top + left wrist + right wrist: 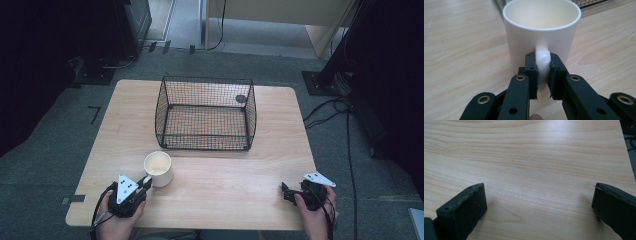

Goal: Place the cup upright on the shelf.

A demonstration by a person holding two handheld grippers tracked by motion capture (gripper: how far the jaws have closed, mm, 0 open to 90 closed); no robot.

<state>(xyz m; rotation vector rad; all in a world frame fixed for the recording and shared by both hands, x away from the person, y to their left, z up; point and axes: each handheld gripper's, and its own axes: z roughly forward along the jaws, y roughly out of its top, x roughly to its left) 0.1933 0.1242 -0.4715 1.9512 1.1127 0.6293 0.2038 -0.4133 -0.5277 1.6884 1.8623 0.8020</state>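
White mug (541, 37) handle pinched in left tool (543, 72) — right tool (539, 202) jaws wide apart

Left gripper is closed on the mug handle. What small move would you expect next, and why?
Probably a short lift straight up: the left gripper already clamps the white mug by its handle, the mug stands on the table, and the wire basket just beyond is empty.

A white mug (158, 169) stands upright and empty on the pale wooden table (225, 185), lower left of centre in the high view — its cream interior open to the camera. Just above it in the frame sits a black wire-mesh basket (206, 113), empty and near the mug but apart from it. The mug's handle (542, 60) — pointing toward the frame's lower left — is pinched between the left gripper (543, 75) jaws.
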